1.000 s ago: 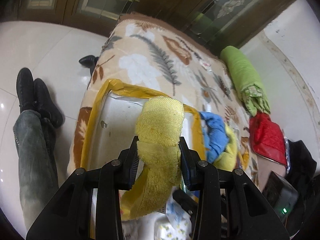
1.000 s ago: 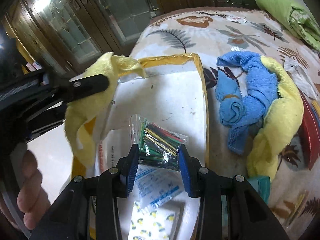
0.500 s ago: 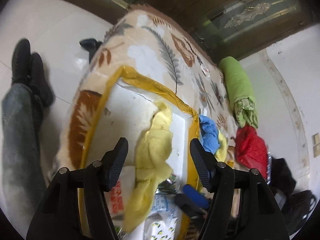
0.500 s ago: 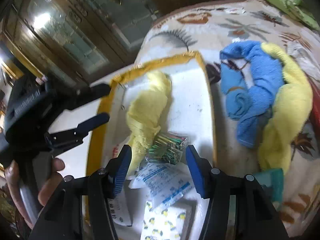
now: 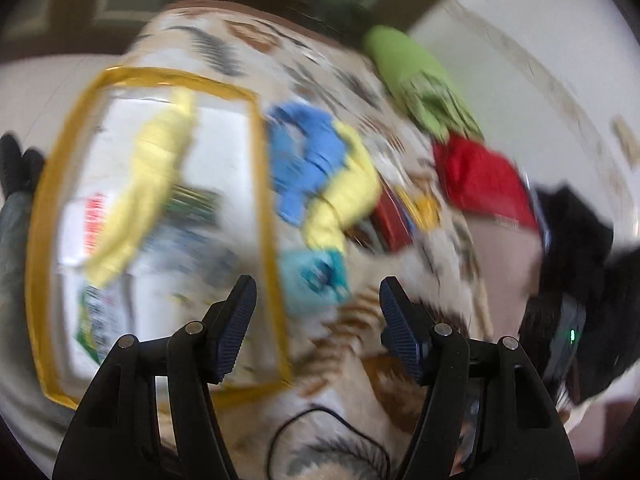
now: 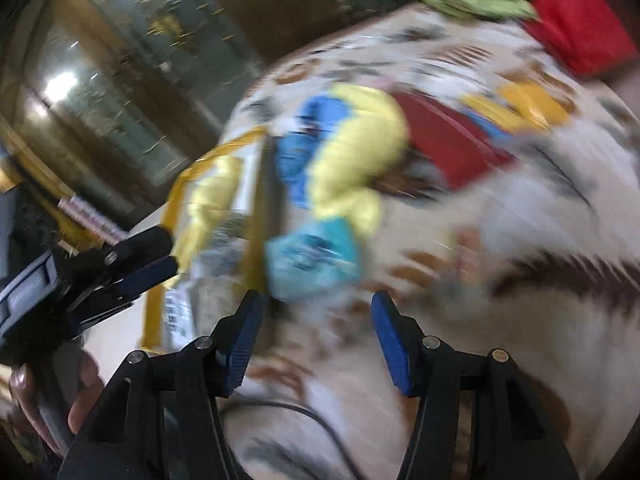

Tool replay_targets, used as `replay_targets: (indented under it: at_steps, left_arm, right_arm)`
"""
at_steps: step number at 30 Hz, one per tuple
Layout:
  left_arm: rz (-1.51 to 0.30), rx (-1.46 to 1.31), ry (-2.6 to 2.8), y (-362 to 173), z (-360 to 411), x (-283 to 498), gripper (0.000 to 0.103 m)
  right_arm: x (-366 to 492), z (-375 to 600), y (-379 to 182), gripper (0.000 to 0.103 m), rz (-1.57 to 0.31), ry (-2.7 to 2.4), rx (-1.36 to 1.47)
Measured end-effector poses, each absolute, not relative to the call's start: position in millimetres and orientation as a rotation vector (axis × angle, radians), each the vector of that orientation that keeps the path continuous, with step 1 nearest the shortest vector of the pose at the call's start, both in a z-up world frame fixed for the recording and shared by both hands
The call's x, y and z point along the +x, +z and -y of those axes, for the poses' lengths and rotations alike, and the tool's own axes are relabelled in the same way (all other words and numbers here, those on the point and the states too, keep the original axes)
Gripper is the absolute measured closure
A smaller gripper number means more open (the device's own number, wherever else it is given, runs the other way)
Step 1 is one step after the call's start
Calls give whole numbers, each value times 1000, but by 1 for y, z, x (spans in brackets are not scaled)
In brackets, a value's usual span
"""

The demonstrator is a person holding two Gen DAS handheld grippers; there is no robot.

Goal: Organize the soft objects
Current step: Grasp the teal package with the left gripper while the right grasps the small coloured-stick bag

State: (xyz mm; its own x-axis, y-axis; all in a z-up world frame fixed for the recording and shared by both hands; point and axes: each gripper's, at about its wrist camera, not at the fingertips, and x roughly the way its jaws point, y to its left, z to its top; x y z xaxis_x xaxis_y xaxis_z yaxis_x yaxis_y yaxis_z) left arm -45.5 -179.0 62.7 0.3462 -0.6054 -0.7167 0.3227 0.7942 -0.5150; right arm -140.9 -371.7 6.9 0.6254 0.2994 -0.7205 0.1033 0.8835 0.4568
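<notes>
Both views are blurred by motion. A yellow towel (image 5: 148, 184) lies inside the white box with a yellow taped rim (image 5: 260, 184), among small packets. Just right of the box, on the leaf-patterned blanket, a blue towel (image 5: 304, 152) and a second yellow towel (image 5: 344, 200) lie bunched together, with a teal packet (image 5: 316, 276) in front of them. My left gripper (image 5: 318, 304) stands open and empty above the blanket near the box's right wall. My right gripper (image 6: 316, 320) is open and empty too, just short of the teal packet (image 6: 312, 256). The blue towel (image 6: 308, 148) and the second yellow towel (image 6: 356, 152) lie beyond it.
A green rolled cloth (image 5: 416, 76) and a red bag (image 5: 484, 180) lie at the blanket's far right, with a dark red flat item (image 5: 392, 216) and black things (image 5: 576, 248) nearby. A black cable (image 5: 320, 416) runs over the blanket near me. A hand (image 6: 48, 400) holds the left gripper.
The left gripper let go of the yellow towel, which now lies in the box. Both grippers opened wide and swung right, from over the box to over the blanket beside it.
</notes>
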Motion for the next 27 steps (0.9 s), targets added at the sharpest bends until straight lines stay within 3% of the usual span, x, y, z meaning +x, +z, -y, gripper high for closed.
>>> replay_targets:
  at_steps: [11, 27]
  left_arm:
    - [-1082, -114, -615, 62, 213, -66, 38]
    - [-1113, 347, -816, 25, 275, -6, 38]
  right_arm:
    - [-154, 411, -2, 46, -919, 16, 542]
    - [-118, 430, -25, 46, -967, 4, 541]
